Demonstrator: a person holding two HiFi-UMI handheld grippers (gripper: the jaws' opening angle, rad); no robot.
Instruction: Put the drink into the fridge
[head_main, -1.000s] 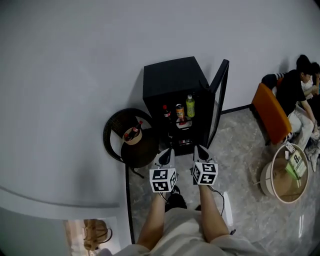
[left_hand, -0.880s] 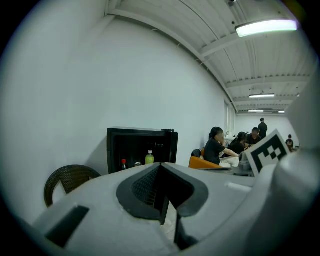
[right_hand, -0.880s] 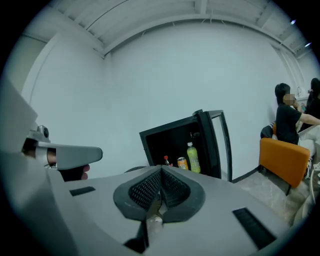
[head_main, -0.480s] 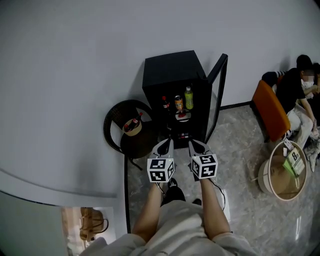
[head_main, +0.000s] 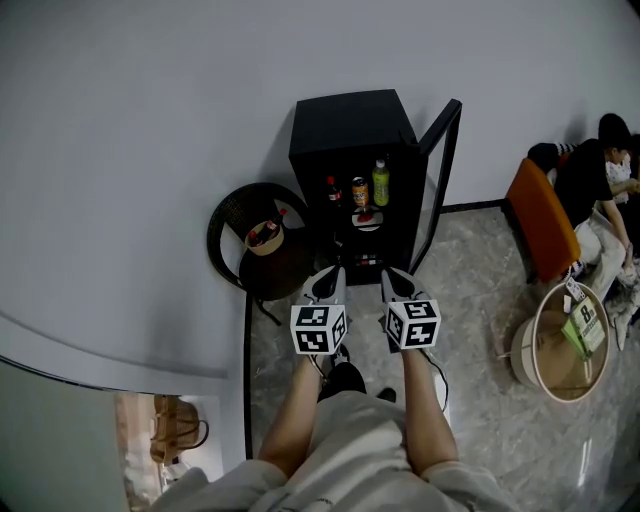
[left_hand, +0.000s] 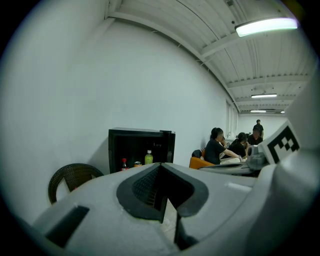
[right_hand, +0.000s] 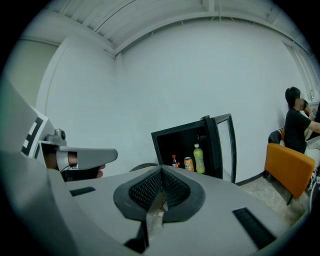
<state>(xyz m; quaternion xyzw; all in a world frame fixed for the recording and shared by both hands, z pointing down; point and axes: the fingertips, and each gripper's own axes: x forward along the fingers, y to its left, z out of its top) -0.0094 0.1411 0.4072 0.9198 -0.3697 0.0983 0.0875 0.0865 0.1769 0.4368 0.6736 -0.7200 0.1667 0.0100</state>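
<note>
The black fridge (head_main: 350, 130) stood against the far wall, its door (head_main: 441, 180) swung open to the right. A wicker chair (head_main: 232, 240) stood just left of it and carried a small basket (head_main: 262, 246). A red-capped bottle (head_main: 270, 233) lay tilted in that basket. I judged it to be the drink left to load. A green bottle (head_main: 380, 184), a can (head_main: 360, 192) and a dark bottle (head_main: 333, 189) stood on a shelf inside the fridge.

The left gripper (head_main: 333, 276) and right gripper (head_main: 392, 277) hung side by side near me, in front of the fridge. Each had its jaws together with nothing between them.

Recommended procedure:
1. Part the jaws before nearing the basket.
2. Clamp on the bottle's body, not its cap.
3. Lift clear of the basket rim before moving right.
4. Set the bottle upright, clear of the three drinks and the door.
</note>
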